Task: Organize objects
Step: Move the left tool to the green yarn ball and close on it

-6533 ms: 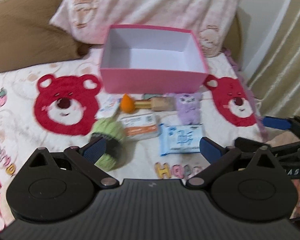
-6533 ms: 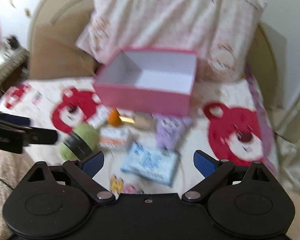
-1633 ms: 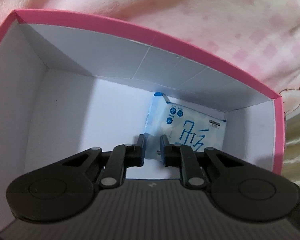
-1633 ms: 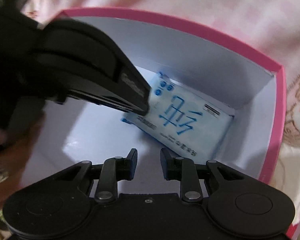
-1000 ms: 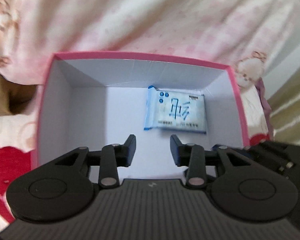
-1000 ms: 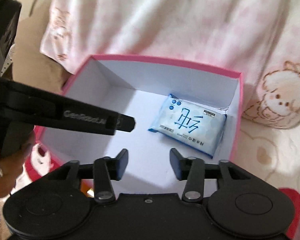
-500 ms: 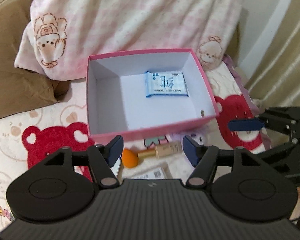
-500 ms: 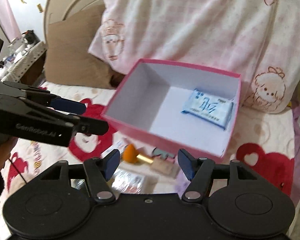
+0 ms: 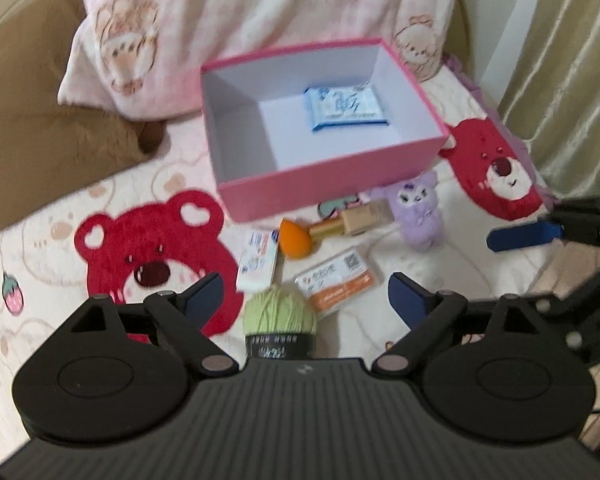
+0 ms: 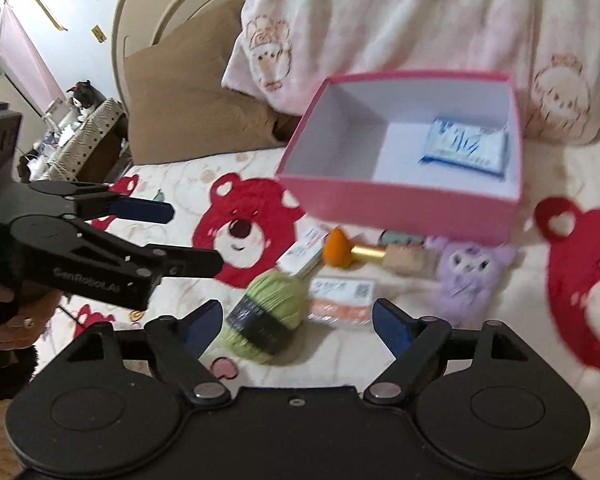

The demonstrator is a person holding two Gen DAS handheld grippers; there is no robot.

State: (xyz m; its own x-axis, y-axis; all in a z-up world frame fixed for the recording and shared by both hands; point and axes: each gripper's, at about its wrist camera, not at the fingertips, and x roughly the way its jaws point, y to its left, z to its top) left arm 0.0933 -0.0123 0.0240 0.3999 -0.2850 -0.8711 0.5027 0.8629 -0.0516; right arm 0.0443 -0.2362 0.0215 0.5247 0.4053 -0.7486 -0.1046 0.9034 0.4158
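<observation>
Both tongs have just spread wide, empty. The left tongs (image 9: 304,294) hang right above the green yarn ball (image 9: 279,314); straddle its middle, clear of the orange packet (image 9: 334,284), then close. The right tongs (image 10: 298,322) hover nearby.

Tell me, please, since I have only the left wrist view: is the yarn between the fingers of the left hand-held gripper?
Observer: No. The right wrist view shows the left hand-held gripper from the side. Its jaws have just been opening and nothing is between them. The yarn lies apart from it, further right in that picture.
Operator: Thank you. What does the gripper's body hide of the yarn in my view?
Observer: The black band goes right around its lower half, and the ball lies aslant on the sheet.
Operator: Is there anything farther left?
Observer: Yes, past the headboard a black plush sits on a cluttered stand.
</observation>
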